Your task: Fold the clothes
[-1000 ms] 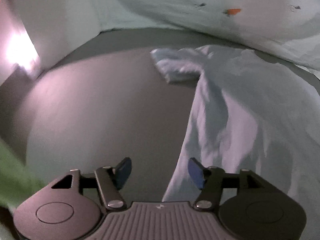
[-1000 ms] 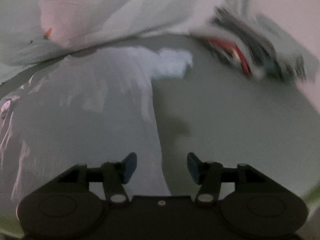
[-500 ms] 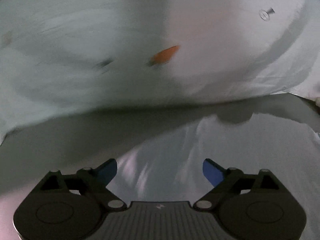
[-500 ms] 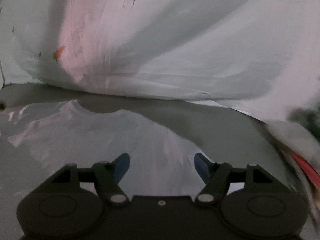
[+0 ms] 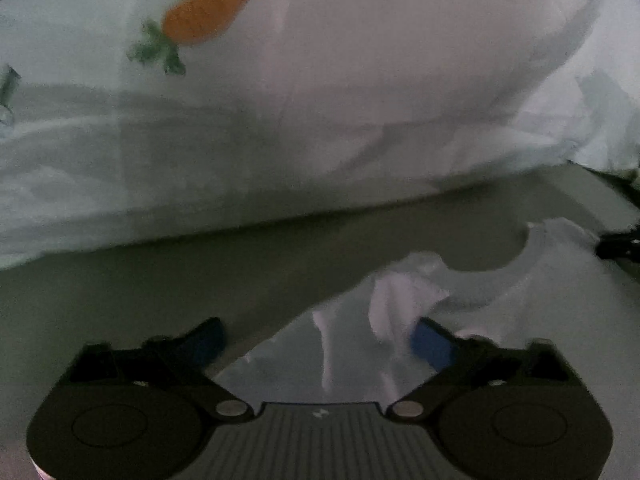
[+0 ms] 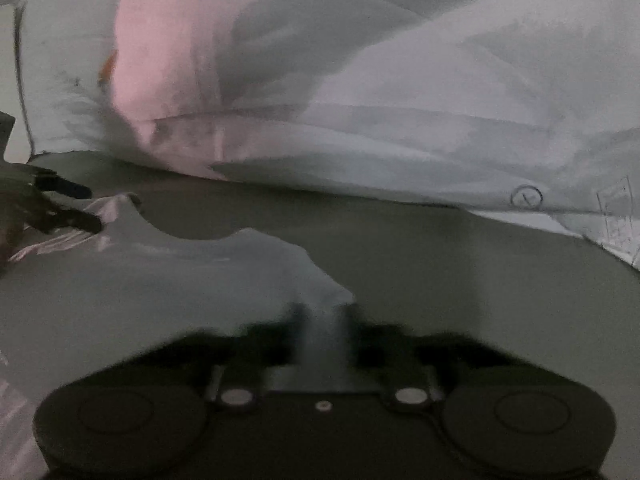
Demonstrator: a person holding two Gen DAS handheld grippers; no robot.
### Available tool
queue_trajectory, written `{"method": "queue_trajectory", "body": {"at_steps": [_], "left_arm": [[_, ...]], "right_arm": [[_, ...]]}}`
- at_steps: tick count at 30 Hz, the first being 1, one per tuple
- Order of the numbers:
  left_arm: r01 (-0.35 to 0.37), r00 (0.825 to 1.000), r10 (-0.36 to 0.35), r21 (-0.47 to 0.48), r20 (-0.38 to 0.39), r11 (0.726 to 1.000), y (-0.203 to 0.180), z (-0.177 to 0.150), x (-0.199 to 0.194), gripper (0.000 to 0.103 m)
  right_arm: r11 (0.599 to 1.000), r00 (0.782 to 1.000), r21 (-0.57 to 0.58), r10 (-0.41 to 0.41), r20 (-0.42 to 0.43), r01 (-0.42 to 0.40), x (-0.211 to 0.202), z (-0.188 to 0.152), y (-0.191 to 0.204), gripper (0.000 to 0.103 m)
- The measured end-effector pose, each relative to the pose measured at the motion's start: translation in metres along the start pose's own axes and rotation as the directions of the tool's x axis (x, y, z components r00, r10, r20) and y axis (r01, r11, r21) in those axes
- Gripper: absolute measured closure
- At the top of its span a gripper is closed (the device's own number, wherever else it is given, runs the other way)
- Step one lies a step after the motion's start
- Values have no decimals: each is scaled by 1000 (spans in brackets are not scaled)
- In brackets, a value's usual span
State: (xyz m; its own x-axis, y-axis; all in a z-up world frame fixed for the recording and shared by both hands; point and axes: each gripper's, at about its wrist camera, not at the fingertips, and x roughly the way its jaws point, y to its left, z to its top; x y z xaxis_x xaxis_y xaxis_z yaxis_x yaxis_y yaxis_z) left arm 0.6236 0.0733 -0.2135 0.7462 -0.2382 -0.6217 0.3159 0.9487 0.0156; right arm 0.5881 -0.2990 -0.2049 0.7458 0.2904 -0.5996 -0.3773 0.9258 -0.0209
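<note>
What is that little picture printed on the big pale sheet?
An orange carrot with green leaves, clearest in the left wrist view.

the left gripper (image 5: 316, 340) angles downward with its jaws closing around pale cloth, while the right gripper (image 6: 320, 320), also angled downward, is clamped shut on cloth.

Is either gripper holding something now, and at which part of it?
The right gripper is shut on the pale white garment at its shoulder edge beside the neckline. The left gripper is closing around the other shoulder, not yet pinching it.
</note>
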Motion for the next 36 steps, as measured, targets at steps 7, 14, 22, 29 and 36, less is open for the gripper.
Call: {"method": "queue_trajectory", "body": {"at_steps": [7, 14, 22, 29, 36], "left_arm": [[-185, 982, 185, -8, 35, 983, -30, 0, -5, 95], [-264, 964, 263, 11, 42, 965, -41, 12, 7, 98], [-285, 958, 285, 8, 24, 958, -49, 20, 16, 101], [-111, 994, 113, -85, 12, 990, -26, 27, 11, 54], [194, 981, -196, -67, -14, 979, -10, 59, 10, 12]], "right_arm": [[948, 967, -199, -231, 107, 249, -8, -7, 53, 100], [875, 895, -194, -427, 126, 444, 16, 7, 42, 102], [980, 971, 14, -199, 129, 199, -5, 26, 11, 55], [989, 994, -100, 106, -1, -106, 39, 52, 14, 29], [977, 981, -90, 192, -24, -193, 52, 36, 0, 28]]}}
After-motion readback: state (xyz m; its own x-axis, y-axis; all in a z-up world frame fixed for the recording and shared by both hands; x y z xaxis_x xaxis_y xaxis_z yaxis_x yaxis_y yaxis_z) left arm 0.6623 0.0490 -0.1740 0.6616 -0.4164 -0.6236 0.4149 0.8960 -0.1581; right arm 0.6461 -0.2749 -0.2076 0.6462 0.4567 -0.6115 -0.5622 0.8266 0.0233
